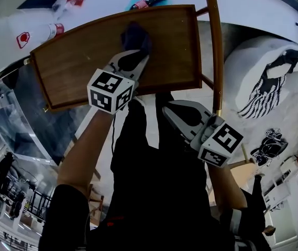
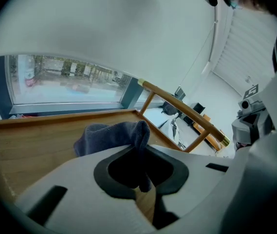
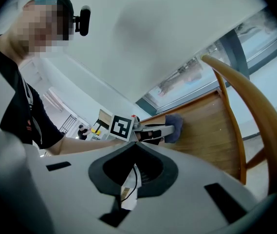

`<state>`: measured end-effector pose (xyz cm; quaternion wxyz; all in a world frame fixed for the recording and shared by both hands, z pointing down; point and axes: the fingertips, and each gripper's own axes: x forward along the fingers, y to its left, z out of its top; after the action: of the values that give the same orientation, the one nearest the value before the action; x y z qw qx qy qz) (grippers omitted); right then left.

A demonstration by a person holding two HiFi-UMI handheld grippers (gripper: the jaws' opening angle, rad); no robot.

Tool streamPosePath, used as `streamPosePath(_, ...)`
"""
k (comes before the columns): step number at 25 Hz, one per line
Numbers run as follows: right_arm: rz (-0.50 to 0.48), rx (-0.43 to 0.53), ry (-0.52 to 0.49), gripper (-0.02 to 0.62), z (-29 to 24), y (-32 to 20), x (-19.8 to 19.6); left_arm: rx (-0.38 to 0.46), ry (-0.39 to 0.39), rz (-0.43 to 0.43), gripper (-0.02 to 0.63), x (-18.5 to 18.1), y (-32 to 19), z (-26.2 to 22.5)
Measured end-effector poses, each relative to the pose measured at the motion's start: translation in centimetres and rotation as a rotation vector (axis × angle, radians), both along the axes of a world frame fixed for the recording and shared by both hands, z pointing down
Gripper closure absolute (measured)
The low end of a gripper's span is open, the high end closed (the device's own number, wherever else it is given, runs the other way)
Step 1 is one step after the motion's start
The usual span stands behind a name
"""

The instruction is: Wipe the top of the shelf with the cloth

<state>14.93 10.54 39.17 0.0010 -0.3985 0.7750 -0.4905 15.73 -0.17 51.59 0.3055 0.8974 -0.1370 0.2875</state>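
- On the shelf top (image 1: 75, 61), in its right half and close to the far rim, lies the cloth (image 1: 134, 35).
- It is dark blue-grey and soft, gathered into a rounded bunch and not spread flat.
- My left gripper (image 1: 133, 51) has its jaws closed on one fold of the cloth. In the left gripper view the bunch stands up past the tips, and a thin tail of it hangs down between the jaws.
- The lower side of the bunch rests on the wood.
- The shelf top is brown wood with a low raised rim on all sides that I can see.
- To the left of the cloth there is a wide bare area of wood, reaching to the left rim.
- To the right of the cloth the bare strip is shorter and ends at the right rim.
- Just beyond the right rim a curved wooden rail (image 1: 217, 46) runs along that side, joined to the shelf by short bars.
- My right gripper (image 1: 168, 110) is off the shelf top, beyond the near rim and toward the right corner, not touching it. Its jaws are brought together and hold nothing.
- Beyond the far rim I see a pale surface with small items that I cannot identify.
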Motion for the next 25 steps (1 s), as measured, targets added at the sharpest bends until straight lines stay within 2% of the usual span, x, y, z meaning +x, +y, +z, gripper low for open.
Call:
streamPosePath(13,0.050,-0.009,-0.021,0.592,0.0,1.7,2.6,-0.016,0.040,0.091,0.554,6.8,2.4,-0.3)
streamPosePath(25,0.098,-0.013,-0.004,0.591,0.0,1.8,4.4,-0.037,0.084,0.159,0.554,9.9,3.7,-1.2)
